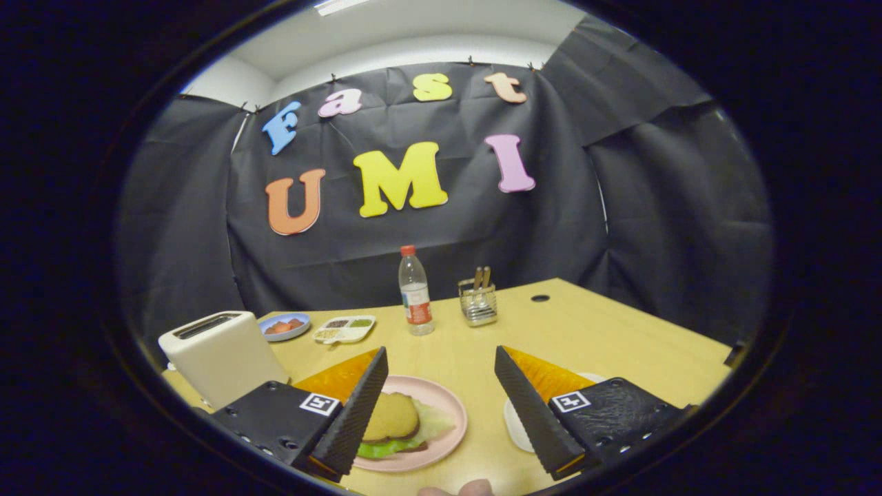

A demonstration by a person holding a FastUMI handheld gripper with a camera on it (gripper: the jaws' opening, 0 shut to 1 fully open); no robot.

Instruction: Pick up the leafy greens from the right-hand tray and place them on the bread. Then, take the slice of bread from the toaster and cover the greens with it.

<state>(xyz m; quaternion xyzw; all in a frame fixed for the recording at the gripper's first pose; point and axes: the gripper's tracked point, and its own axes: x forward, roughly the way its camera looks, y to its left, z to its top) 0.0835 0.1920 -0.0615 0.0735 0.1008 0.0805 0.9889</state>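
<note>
Two black fingers of our hand-held gripper (437, 406) stand wide apart, empty, above the round pink plate (451, 406) holding bread (391, 417) over leafy greens (431, 424).

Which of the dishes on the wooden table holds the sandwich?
The round pink plate between the open tongs, carrying bread on lettuce; the small blue dish and white divided tray sit beyond, near the toaster.

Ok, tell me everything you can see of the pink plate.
The pink plate is round, matte, plastic-looking, and lies flat on the yellow wooden table, between the fingers of the open gripper and just ahead of them; the left finger hides its near-left rim. On it sits a sandwich: a tan bread slice on top of leafy greens, with a darker layer underneath. A white toaster stands apart to its left.
</note>
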